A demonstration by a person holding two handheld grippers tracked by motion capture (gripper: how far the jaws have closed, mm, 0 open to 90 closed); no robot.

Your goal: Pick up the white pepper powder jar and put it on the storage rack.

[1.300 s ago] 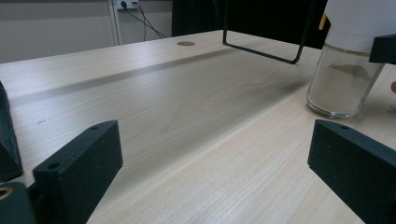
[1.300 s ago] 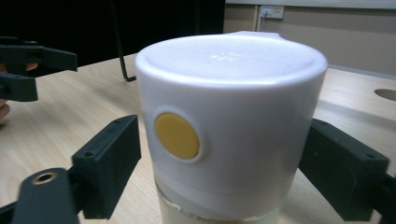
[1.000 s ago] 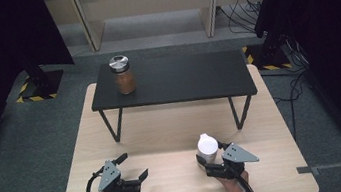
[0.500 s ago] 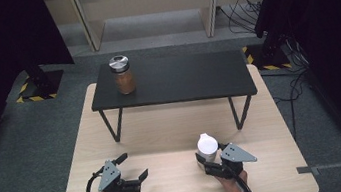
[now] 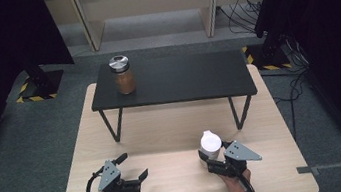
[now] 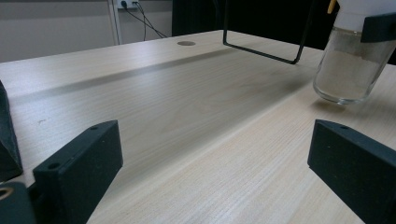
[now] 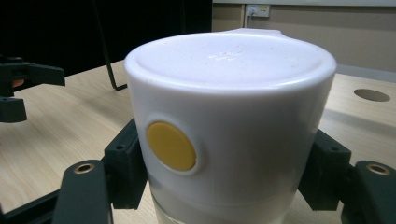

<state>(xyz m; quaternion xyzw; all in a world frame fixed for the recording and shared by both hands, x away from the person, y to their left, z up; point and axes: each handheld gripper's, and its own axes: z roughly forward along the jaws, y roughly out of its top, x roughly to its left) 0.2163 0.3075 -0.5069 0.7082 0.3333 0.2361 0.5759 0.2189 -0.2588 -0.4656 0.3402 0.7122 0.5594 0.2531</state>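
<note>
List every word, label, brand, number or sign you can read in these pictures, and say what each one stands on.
None can be read.
White lid of the jar held in the right gripper: faint raised marks on top, too blurred to read.
Yellow round spot on the lid's side: blank.
Jar with the metal lid on the black table: no label visible.
Yellow and black hazard stripes on the floor: a pattern, no words.

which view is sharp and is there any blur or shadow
High view: sharp, evenly lit, dark at both sides. Left gripper view: the near tool blocks look soft; the glass jar casts a faint shadow on the table. Right gripper view: the white lid looms close, slightly soft.
</note>
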